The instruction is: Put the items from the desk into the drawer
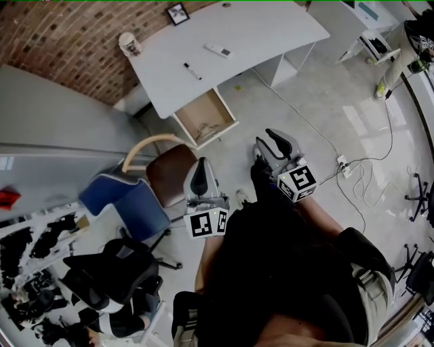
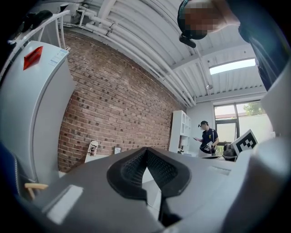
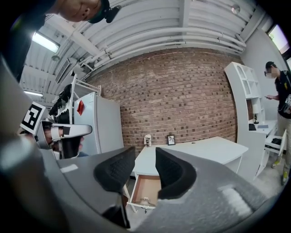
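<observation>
The work is at its opening: nothing is held, and both grippers hang well short of the desk, low in front of the person. The left gripper (image 1: pixel 199 177) has its jaws pressed together with nothing between them, as the left gripper view (image 2: pixel 146 152) shows. The right gripper (image 1: pixel 277 144) has its jaws slightly apart and empty. Through that gap the right gripper view (image 3: pixel 145 157) looks onto the open drawer (image 3: pixel 148 189).

The items lie on the white tabletop (image 1: pixel 271 34) at the far side of the scene. A black marker (image 1: pixel 192 70) is nearest the drawer (image 1: pixel 202 108), and a pale remote (image 1: pixel 218 49) lies just beyond it. A cup (image 1: pixel 129 43) stands at the far left corner, and a small picture frame (image 1: pixel 178 13) stands by the brick wall. The drawer is pulled out below the near edge and holds a small pale tangle that I cannot identify.

To do this step well, I judge the person should first close the distance. They should pass to the right of the brown chair (image 1: pixel 171 175), which stands between the left gripper and the drawer. The left jaws need to open before reaching. The marker looks like the easiest first pick, being thin and close to the drawer. It probably wants jaws set across its length and lowered flat to the tabletop. The cup likely needs a wider opening and an upright carry.
</observation>
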A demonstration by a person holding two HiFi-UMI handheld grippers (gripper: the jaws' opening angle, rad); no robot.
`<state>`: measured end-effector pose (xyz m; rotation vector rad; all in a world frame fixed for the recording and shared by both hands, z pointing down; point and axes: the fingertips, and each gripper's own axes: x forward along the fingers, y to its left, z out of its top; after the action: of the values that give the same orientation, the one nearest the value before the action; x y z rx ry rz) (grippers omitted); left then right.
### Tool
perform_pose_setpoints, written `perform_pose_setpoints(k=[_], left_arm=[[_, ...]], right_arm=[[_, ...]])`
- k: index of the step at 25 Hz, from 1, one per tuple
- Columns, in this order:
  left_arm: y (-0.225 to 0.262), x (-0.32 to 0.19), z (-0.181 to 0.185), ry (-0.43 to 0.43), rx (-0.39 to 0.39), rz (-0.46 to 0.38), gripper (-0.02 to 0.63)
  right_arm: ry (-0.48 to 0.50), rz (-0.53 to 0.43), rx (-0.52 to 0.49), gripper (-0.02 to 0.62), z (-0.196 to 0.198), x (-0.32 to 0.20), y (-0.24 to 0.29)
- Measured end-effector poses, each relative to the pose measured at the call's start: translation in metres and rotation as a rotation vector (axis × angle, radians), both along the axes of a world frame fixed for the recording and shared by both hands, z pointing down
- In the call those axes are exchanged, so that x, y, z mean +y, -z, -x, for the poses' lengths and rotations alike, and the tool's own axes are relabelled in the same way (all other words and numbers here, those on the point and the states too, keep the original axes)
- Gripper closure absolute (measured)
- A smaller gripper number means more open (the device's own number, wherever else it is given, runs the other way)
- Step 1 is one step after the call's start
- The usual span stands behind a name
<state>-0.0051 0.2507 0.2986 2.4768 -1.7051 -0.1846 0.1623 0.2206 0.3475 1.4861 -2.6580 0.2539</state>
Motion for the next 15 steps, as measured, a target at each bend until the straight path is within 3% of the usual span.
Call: perform_pose_setpoints(k=[15], left_arm=[[0.018, -0.154, -0.045, 0.076, -0.009, 0.007, 0.6]], right_arm=[[0.099, -0.009, 0.036, 0.449, -0.033, -0.163, 0.009]])
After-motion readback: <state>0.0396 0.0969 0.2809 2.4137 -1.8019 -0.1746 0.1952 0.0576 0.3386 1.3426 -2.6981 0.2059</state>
